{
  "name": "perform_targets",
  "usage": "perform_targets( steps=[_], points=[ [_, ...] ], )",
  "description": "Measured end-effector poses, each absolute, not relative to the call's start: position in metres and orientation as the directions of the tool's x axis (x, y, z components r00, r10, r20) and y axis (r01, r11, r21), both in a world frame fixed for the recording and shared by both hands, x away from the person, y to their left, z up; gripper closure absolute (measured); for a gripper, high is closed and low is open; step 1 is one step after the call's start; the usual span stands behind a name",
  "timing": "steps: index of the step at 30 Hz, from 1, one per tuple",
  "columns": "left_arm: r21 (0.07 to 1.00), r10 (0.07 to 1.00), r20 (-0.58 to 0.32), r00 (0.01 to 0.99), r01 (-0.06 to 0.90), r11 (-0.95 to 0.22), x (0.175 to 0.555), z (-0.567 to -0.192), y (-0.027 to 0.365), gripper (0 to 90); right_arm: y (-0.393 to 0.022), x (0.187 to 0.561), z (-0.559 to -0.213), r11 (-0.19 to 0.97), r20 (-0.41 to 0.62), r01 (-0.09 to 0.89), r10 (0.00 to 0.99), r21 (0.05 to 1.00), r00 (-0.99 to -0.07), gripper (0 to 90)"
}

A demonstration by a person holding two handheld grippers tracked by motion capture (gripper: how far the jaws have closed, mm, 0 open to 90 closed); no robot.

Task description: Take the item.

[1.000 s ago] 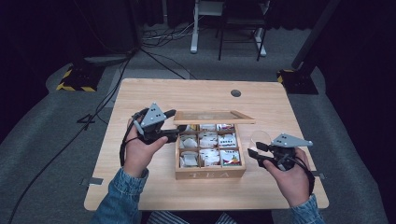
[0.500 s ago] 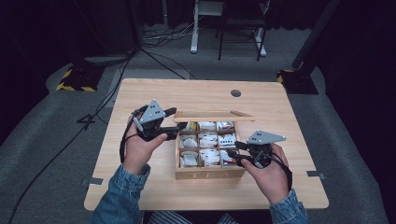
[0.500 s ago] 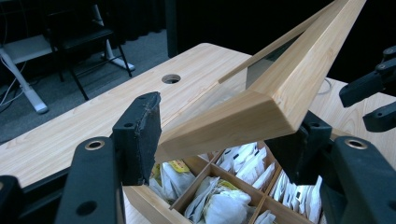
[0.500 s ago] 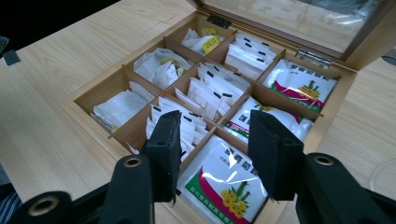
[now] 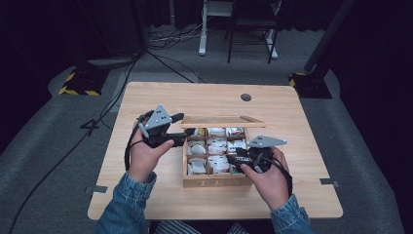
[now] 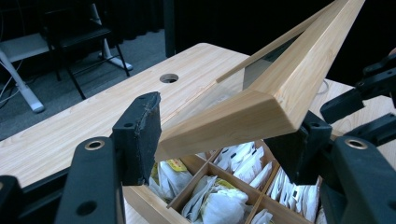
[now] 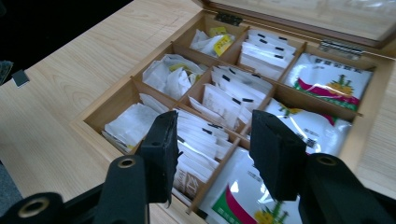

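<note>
A wooden tea box point(image 5: 214, 181) stands mid-table, its compartments packed with white tea bags point(image 7: 233, 93) and bigger printed sachets point(image 7: 327, 79). Its lid point(image 5: 223, 121) stands raised at the back. My left gripper point(image 5: 184, 129) is shut on the lid's left corner point(image 6: 280, 88), a pad pressing each side of it. My right gripper point(image 5: 234, 160) hovers over the front right compartments. In the right gripper view its jaws point(image 7: 212, 140) stand open just above the bags; they have just been opening a little, with nothing between them.
The box sits on a light wooden table point(image 5: 302, 126) with a round cable hole point(image 5: 246, 97) at the back. Behind the table are chair and desk legs point(image 5: 234, 34) and cables point(image 5: 160, 53) on the grey floor.
My right gripper has moved left, from beside the box's right wall to over its front right compartments. The left gripper has kept its hold on the raised lid.
</note>
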State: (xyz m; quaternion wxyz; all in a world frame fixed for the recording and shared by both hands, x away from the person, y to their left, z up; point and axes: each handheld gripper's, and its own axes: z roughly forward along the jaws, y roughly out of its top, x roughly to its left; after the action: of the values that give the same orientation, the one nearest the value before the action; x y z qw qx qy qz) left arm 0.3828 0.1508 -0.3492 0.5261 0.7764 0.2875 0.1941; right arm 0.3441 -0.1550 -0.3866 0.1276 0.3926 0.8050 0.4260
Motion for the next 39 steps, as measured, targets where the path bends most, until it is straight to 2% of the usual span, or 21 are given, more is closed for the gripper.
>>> perform_targets(
  steps=[14,39],
  points=[
    [0.928,0.661,0.014,0.750,0.236,-0.288,0.380,-0.350,0.150,38.3,-0.117,0.349,-0.397,0.395,0.086,0.494,0.708,0.775,-0.701,53.5],
    [0.923,0.661,0.023,0.750,0.238,-0.302,0.379,-0.352,0.146,38.4,-0.071,0.347,-0.419,0.470,0.112,0.499,0.636,0.728,-0.763,55.2]
  ],
)
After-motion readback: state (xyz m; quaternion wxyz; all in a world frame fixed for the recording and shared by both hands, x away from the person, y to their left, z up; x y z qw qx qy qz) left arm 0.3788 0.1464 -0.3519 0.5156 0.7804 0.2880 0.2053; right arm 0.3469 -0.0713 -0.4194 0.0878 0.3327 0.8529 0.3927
